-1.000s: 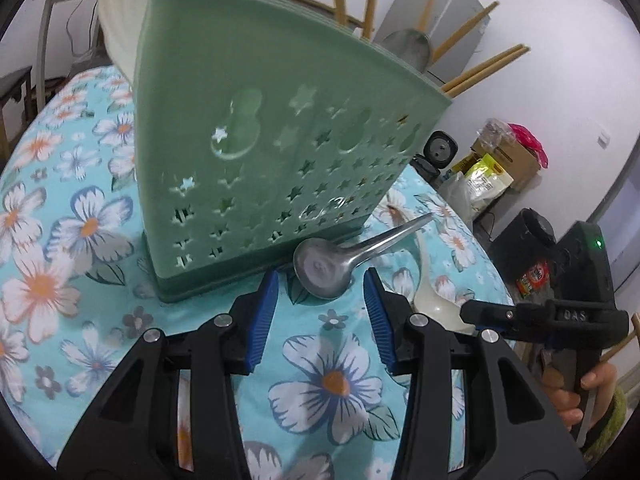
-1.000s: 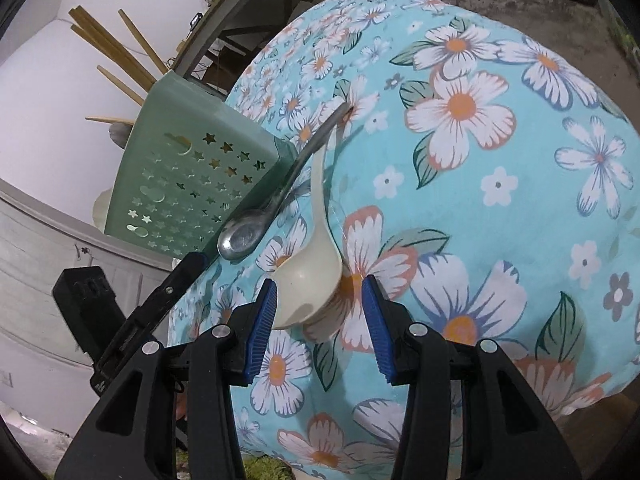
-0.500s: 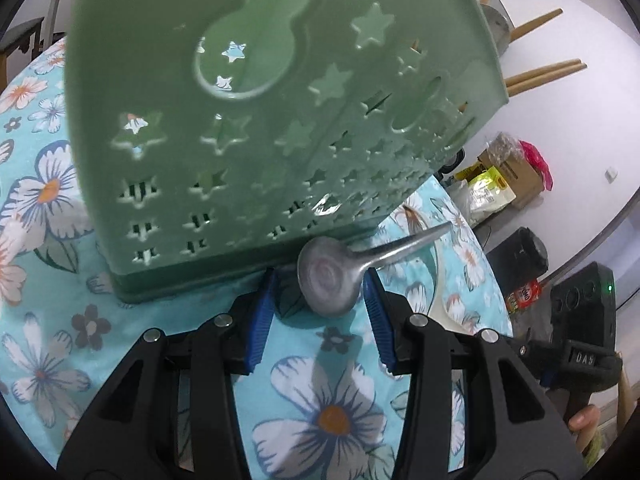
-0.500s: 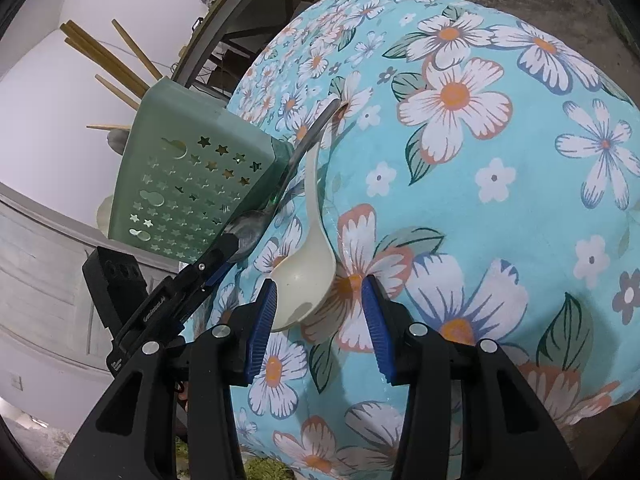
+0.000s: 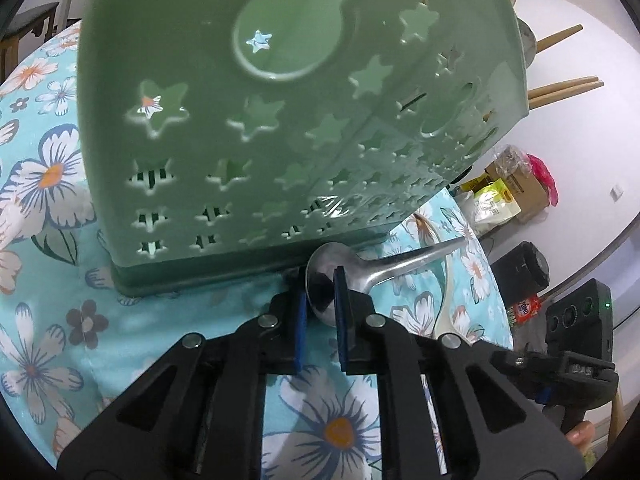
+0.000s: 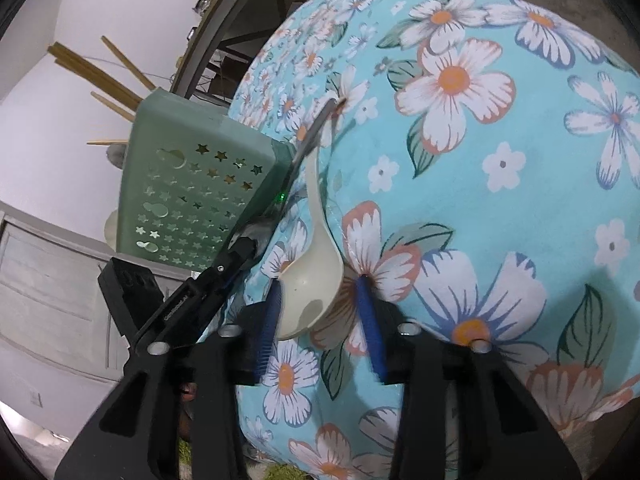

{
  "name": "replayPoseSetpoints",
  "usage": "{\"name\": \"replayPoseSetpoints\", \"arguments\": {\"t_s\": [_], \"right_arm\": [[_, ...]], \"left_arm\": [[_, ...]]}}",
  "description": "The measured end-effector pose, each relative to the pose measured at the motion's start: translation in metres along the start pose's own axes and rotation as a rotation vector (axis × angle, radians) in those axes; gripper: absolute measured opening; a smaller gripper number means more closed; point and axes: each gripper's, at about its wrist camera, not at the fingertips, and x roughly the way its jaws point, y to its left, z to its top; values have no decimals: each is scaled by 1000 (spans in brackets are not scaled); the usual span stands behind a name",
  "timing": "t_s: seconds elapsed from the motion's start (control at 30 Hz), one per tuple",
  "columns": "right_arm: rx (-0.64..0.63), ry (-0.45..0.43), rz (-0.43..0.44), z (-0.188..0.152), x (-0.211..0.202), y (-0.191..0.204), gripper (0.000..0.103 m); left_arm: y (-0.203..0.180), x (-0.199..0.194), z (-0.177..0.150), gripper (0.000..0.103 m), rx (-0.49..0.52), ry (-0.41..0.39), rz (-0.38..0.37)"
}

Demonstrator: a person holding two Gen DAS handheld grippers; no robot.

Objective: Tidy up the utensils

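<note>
A green star-punched utensil holder (image 5: 260,120) stands on the floral tablecloth (image 5: 48,360), with wooden chopsticks (image 5: 564,88) sticking out of it. A metal spoon (image 5: 408,264) lies at its base. My left gripper (image 5: 320,280) is closing, and its blue pads press on that spoon's bowl. In the right wrist view a cream plastic spoon (image 6: 312,280) lies beside the metal spoon's handle (image 6: 316,128) and the holder (image 6: 192,200). My right gripper (image 6: 319,282) is closing around the cream bowl. Its left pad is at the rim and the right pad stands apart.
The round table's edge drops away close behind both grippers. Boxes and bags (image 5: 516,188) and a black appliance (image 5: 524,268) sit on the floor beyond. A white cabinet (image 6: 48,280) stands behind the holder. The left tool's black body (image 6: 188,304) crosses next to my right gripper.
My left gripper moved in and down towards the holder's base and narrowed onto the metal spoon's bowl. My right gripper's jaws narrowed around the cream spoon's bowl.
</note>
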Motion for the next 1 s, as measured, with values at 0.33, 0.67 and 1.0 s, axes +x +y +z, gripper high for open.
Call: {"name": "replayPoseSetpoints", "arguments": {"t_s": [0.33,0.67,1.0], "right_arm": [[99,-100,-2,1,-26,-22,10],[-108,-256,-269,12,-64,2,5],[-193,-268,-330,8,-60,17,5]], "left_arm": [[-5,-17,-3,10,14,-42,-9],[-45,-80,-8,2,277,-171,48],[-77,-151,4,2,418,-310,40]]}}
